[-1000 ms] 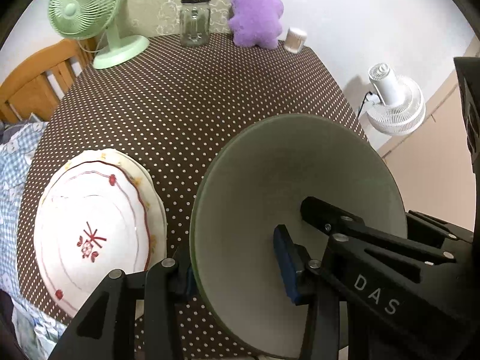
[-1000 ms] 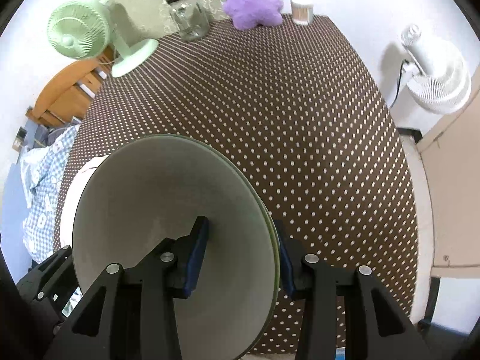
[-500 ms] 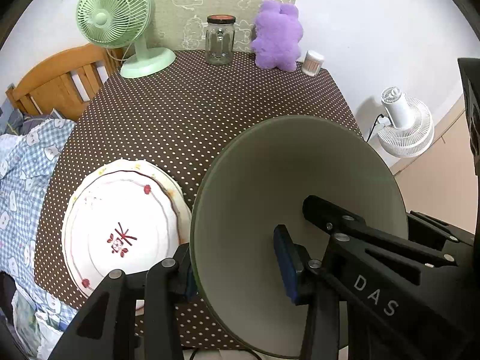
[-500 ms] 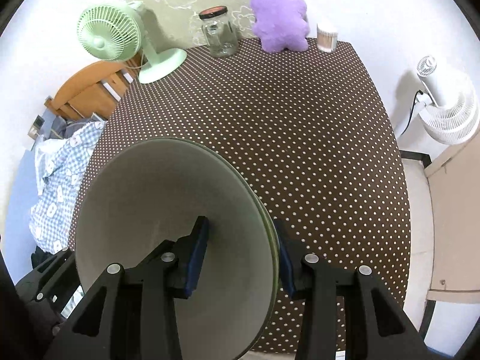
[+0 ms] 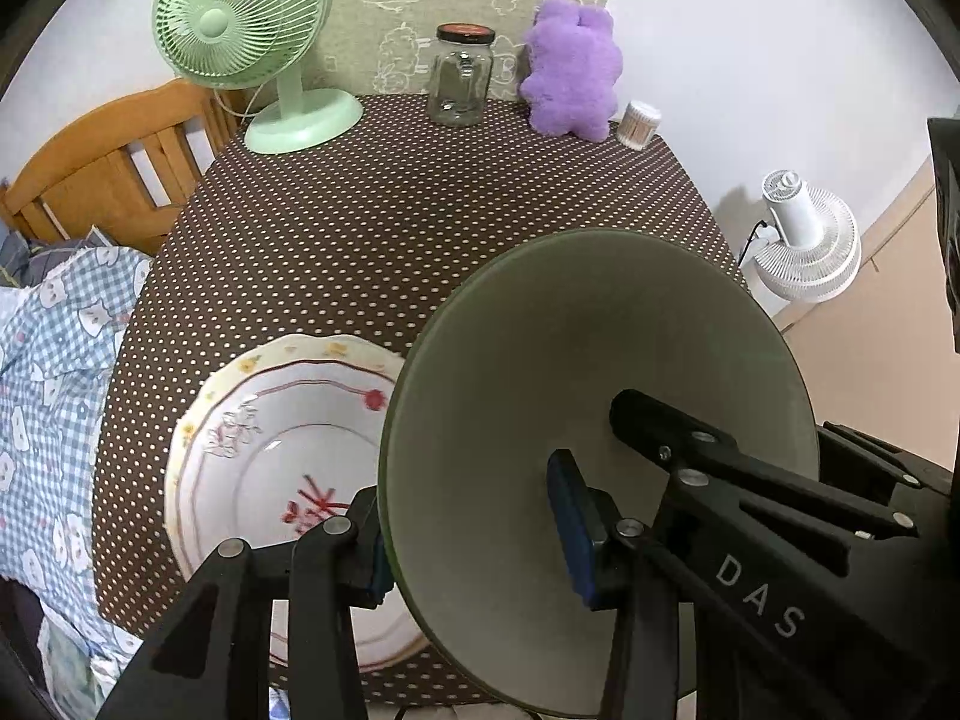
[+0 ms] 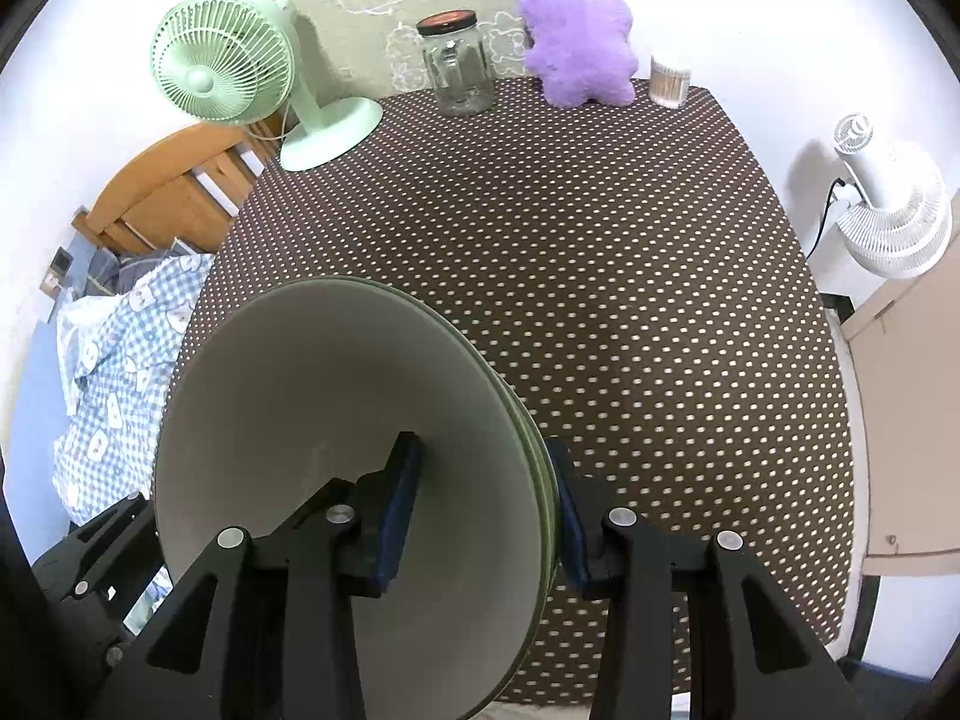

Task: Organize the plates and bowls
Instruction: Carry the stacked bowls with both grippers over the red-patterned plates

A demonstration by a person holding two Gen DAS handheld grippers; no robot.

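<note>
Left wrist — both grippers clamp green plate (image 5: 576, 396).

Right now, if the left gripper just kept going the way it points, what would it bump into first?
Probably the brown polka-dot tablecloth, past the grey-green plate clamped in the left gripper. The plate's own far rim would likely land first; depth is unclear.

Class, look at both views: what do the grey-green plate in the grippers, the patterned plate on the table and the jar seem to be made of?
Grey-green plate: likely ceramic, matte glaze; dull, even surface with no glare.
Patterned plate: likely glazed ceramic or porcelain; glossy white with red painted motifs and highlights.
Jar: clear glass, see-through; its dark lid's material is unclear.
</note>
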